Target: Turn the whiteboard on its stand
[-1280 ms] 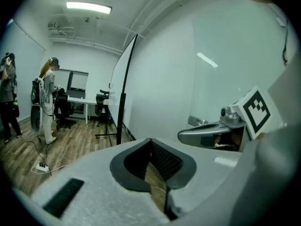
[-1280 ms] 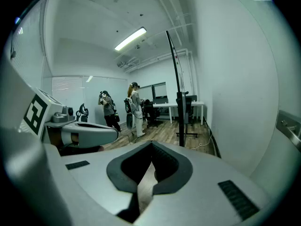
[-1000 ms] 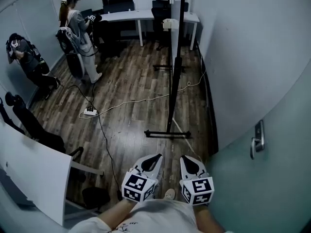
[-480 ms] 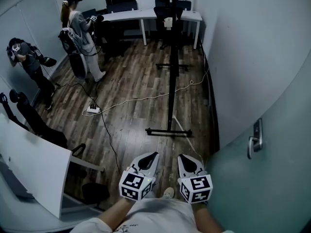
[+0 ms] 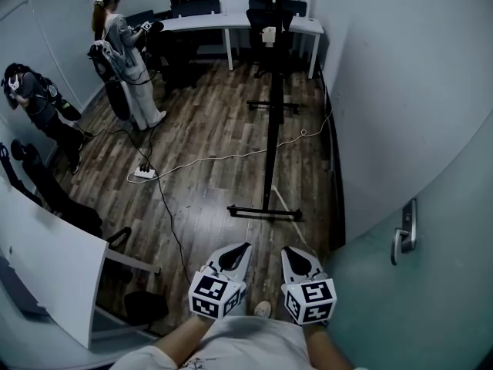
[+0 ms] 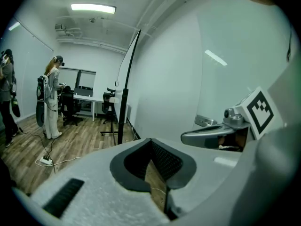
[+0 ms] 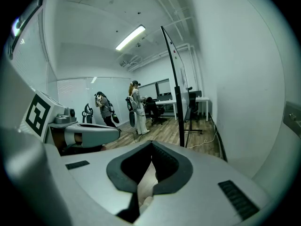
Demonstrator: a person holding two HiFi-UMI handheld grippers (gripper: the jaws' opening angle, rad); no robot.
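Note:
The whiteboard point(image 5: 271, 122) stands edge-on to me, a thin dark upright line on its black stand, whose floor bar point(image 5: 264, 213) lies on the wood floor ahead. It also rises as a dark edge in the left gripper view point(image 6: 127, 88) and the right gripper view point(image 7: 175, 88). My left gripper point(image 5: 240, 250) and right gripper point(image 5: 296, 252) hang side by side close to my body, short of the stand. Both are shut with nothing between the jaws point(image 6: 151, 141) point(image 7: 151, 144). Neither touches the whiteboard.
A pale wall and a door with a handle point(image 5: 404, 236) close in at the right. A white panel point(image 5: 54, 276) and a black chair point(image 5: 142, 307) sit at the lower left. A power strip point(image 5: 143, 173) and cables cross the floor. Two people point(image 5: 123, 52) stand at the far left, a desk point(image 5: 231, 23) behind.
The view has shifted slightly and the people at the left have moved a little. Both grippers stay shut in about the same place.

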